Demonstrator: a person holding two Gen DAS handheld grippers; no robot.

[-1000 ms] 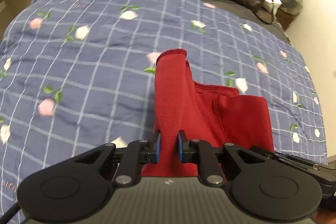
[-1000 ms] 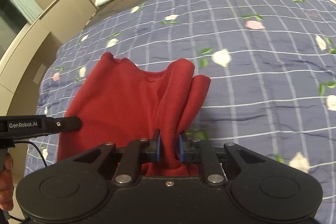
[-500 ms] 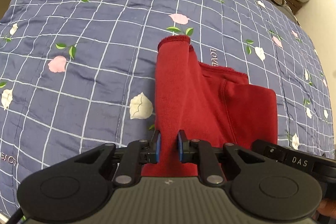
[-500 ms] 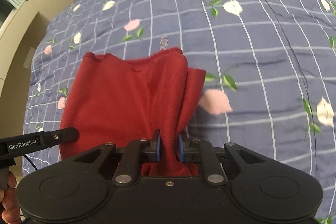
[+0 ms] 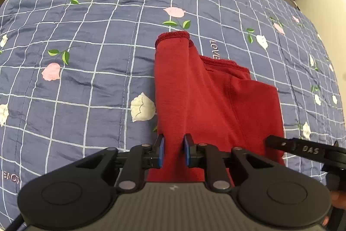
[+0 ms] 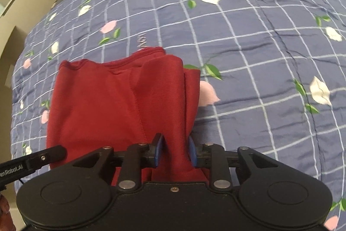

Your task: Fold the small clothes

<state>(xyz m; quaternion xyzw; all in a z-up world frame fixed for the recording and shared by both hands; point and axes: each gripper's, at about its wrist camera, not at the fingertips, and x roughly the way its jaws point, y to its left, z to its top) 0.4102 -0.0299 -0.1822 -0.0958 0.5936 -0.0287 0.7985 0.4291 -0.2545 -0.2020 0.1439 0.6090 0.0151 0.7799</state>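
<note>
Floral quilt point(image 5: 86, 79) under red garment point(image 5: 216, 105)

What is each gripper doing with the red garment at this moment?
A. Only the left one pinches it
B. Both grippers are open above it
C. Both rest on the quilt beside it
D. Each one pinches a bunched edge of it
D: red garment fabric runs between the blue pads of the left gripper and likewise the right gripper, over the blue floral quilt.

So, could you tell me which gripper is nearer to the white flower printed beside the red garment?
Left. The left gripper clamps the red garment just right of the white flower; the right gripper grips the garment's opposite side, farther away.
</note>
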